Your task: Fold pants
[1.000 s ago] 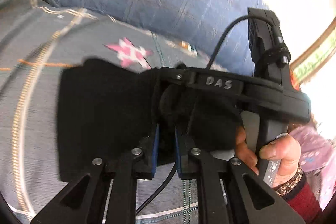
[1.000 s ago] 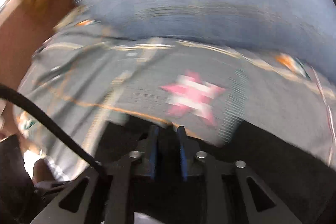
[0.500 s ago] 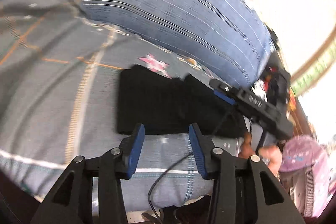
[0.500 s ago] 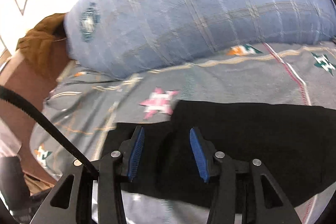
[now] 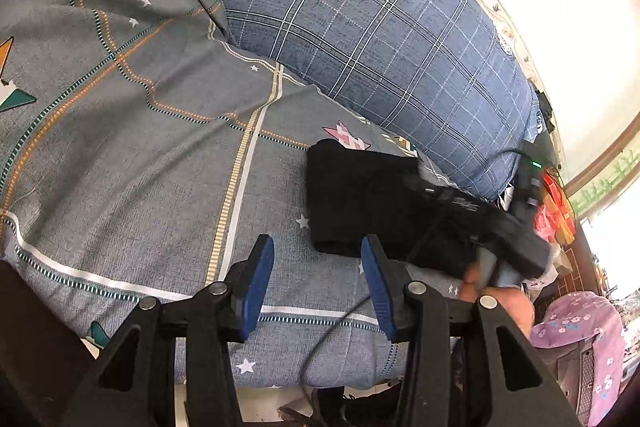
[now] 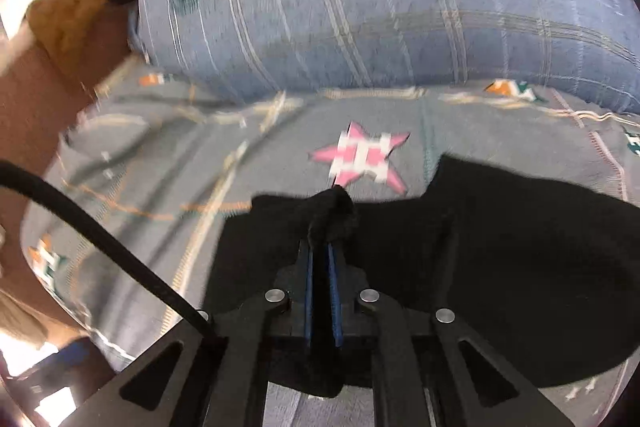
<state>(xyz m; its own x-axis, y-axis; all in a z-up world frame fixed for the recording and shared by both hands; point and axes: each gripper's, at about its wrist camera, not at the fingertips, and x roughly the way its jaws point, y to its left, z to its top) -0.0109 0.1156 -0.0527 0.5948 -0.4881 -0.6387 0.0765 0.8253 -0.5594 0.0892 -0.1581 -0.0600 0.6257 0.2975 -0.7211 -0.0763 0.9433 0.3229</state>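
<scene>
The black pants (image 5: 352, 195) lie folded in a thick rectangle on the grey patterned bedsheet (image 5: 132, 131), near a pink star print. My left gripper (image 5: 316, 267) is open and empty, held back above the sheet near the bed's front edge, short of the pants. My right gripper (image 6: 322, 259) is shut on a bunched corner of the pants (image 6: 500, 267) and lifts it slightly; its body also shows in the left wrist view (image 5: 480, 223) over the right end of the pants.
A large blue plaid pillow (image 5: 360, 39) lies along the back of the bed, just behind the pants. A brown blanket (image 6: 76, 11) sits at the far left. A purple flowered cloth (image 5: 576, 339) is off the bed at right. The bed's front edge (image 5: 280, 383) is close below.
My left gripper let go of the pants, opened and drew back toward the bed's edge. My right gripper opened, then shut again on a corner of the folded pants.
</scene>
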